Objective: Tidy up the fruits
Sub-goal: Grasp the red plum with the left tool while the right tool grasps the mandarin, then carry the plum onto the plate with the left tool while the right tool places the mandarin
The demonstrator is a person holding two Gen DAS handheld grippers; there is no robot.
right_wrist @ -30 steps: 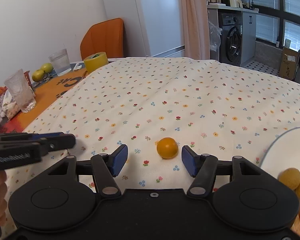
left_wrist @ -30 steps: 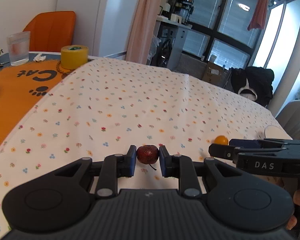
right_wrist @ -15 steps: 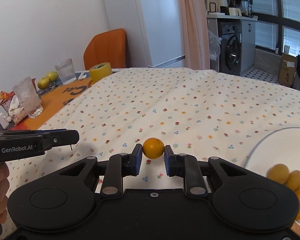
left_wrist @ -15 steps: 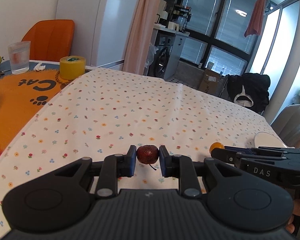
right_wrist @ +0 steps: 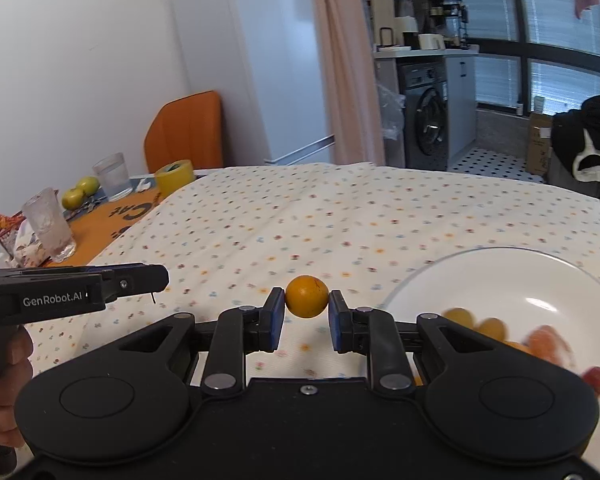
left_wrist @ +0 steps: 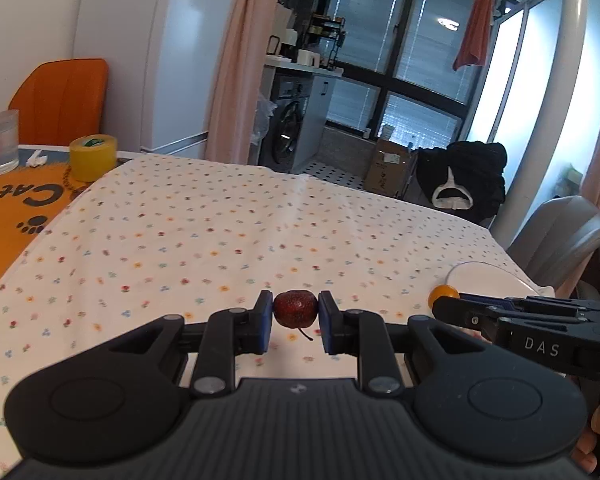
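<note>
My left gripper point(left_wrist: 295, 322) is shut on a small dark red fruit point(left_wrist: 295, 313) with a thin stem, held above the flowered tablecloth point(left_wrist: 204, 232). My right gripper point(right_wrist: 306, 318) is shut on a small orange fruit point(right_wrist: 307, 296), lifted off the cloth. From the left wrist view that orange fruit point(left_wrist: 443, 294) peeks out beside the right gripper's body. A white plate point(right_wrist: 500, 280) at the right holds several small yellow, orange and red fruits point(right_wrist: 472, 322), blurred. The plate's rim point(left_wrist: 480, 276) also shows in the left wrist view.
On the orange mat point(right_wrist: 112, 216) at the left stand two glasses point(right_wrist: 50, 226), two green fruits point(right_wrist: 80, 192), a yellow tape roll point(left_wrist: 92, 158) and snack packets point(right_wrist: 6, 226). An orange chair point(left_wrist: 60, 102) is behind; a grey chair point(left_wrist: 560, 236) is at the right.
A second ago my right gripper stood open around the orange fruit on the cloth; it has shut on it and lifted it toward the plate. My left gripper has risen with the red fruit.
</note>
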